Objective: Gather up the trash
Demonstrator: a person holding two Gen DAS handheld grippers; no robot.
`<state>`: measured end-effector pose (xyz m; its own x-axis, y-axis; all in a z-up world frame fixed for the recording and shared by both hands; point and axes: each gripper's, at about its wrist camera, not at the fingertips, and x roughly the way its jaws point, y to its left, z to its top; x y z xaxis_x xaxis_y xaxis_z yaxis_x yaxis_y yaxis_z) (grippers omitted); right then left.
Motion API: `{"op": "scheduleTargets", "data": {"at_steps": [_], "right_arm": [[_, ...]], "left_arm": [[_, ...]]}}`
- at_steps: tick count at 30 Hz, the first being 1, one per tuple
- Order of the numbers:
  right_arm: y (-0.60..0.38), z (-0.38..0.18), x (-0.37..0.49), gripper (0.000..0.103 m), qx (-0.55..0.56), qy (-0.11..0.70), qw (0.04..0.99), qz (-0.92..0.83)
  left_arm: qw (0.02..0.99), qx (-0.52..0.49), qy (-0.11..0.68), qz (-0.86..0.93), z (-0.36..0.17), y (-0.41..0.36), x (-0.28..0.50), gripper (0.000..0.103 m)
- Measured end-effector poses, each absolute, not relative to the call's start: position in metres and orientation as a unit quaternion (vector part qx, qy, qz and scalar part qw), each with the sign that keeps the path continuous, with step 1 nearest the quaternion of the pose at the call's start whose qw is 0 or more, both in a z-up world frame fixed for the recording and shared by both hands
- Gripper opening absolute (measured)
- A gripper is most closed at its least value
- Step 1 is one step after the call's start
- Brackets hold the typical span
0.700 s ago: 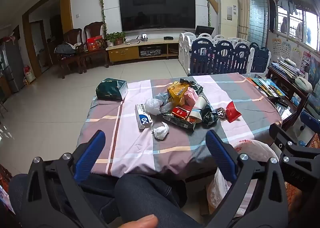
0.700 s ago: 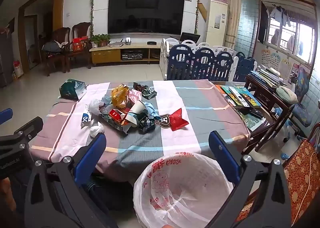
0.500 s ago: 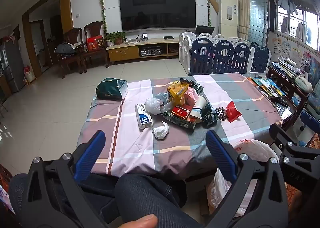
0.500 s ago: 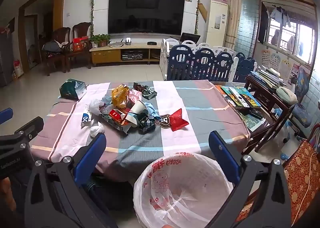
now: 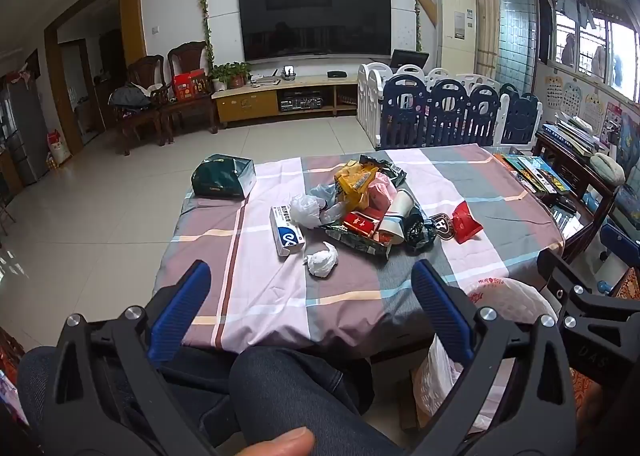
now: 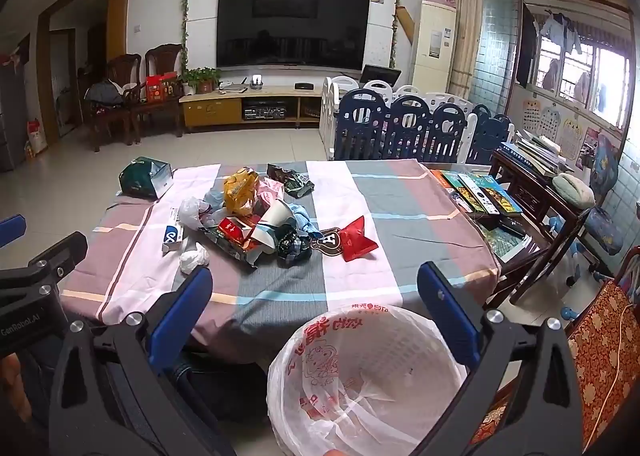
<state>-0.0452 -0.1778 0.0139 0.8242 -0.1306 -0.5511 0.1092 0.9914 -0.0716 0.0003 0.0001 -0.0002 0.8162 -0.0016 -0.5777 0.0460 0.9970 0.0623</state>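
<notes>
Nothing shifted since the earlier frames: left gripper (image 5: 310,296) and right gripper (image 6: 316,298) still spread wide and empty short of the table (image 5: 360,296), trash pile (image 5: 368,212) still heaped mid-cloth, crumpled tissue (image 5: 321,262) just beside it, lined bin (image 6: 366,380) below the right gripper.

Trash pile (image 5: 360,212) mid-table (image 5: 500,192), tissue box (image 5: 224,176) at far left corner, lined bin (image 6: 368,376) before near edge

both my wrist views look forward and slightly down from the table's (image 5: 280,308) near edge, sharing the trash pile (image 5: 360,212); the right one sits over the bin (image 6: 368,368).
</notes>
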Motion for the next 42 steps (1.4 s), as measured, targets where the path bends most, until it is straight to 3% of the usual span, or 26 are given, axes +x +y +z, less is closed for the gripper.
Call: {"op": "scheduleTargets", "data": {"at_steps": [42], "right_arm": [[-0.1757,0.0159,-0.0452,0.1,-0.02,0.289,0.955,-0.063]], "left_arm": [[0.951,0.037,0.305,-0.012,0.0011,0.0002,-0.0012,0.1]]}}
